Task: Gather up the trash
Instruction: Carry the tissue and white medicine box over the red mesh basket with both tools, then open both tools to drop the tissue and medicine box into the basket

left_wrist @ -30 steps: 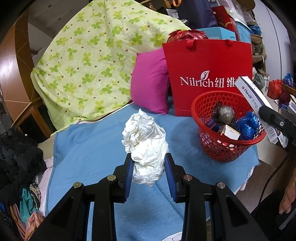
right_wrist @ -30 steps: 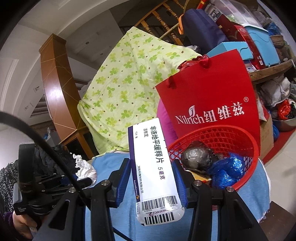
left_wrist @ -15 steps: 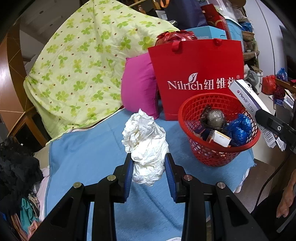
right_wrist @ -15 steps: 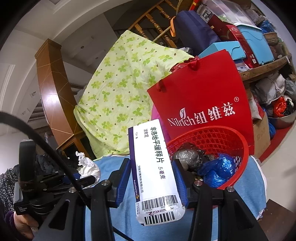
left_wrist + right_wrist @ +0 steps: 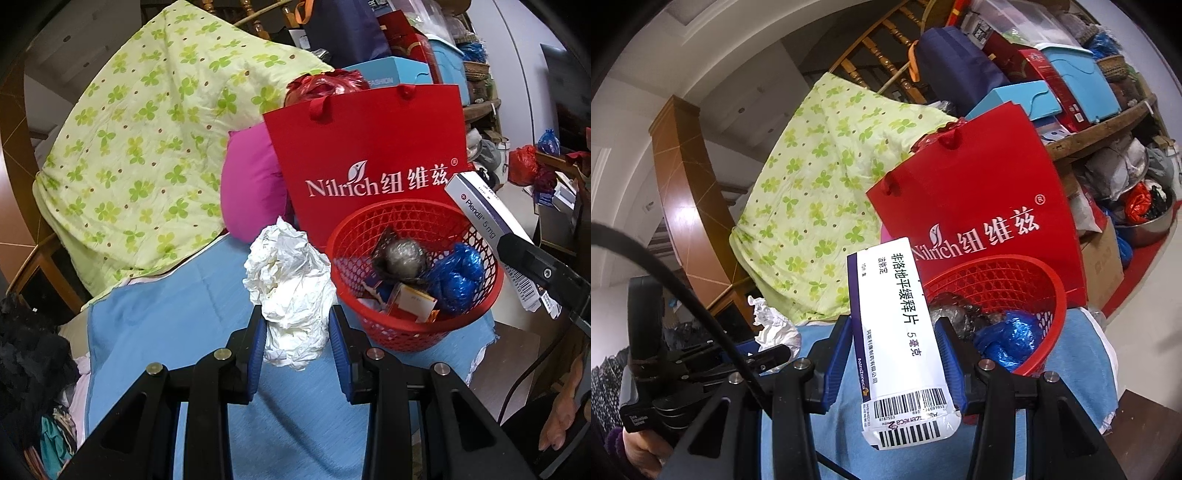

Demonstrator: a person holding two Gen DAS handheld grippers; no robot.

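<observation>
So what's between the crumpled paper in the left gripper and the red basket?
Nothing: in the left wrist view the crumpled white paper, clamped in the left gripper, sits just beside the red basket rim, over bare blue cloth.

Basket (image 5: pixel 413 332) sits before paper bag (image 5: pixel 369 147), pillow (image 5: pixel 251 184) left.

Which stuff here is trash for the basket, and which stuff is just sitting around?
For the job:
crumpled paper in the left tool
medicine box in the right tool
red basket

Just sitting around:
red bag
pink pillow
green blanket
</observation>
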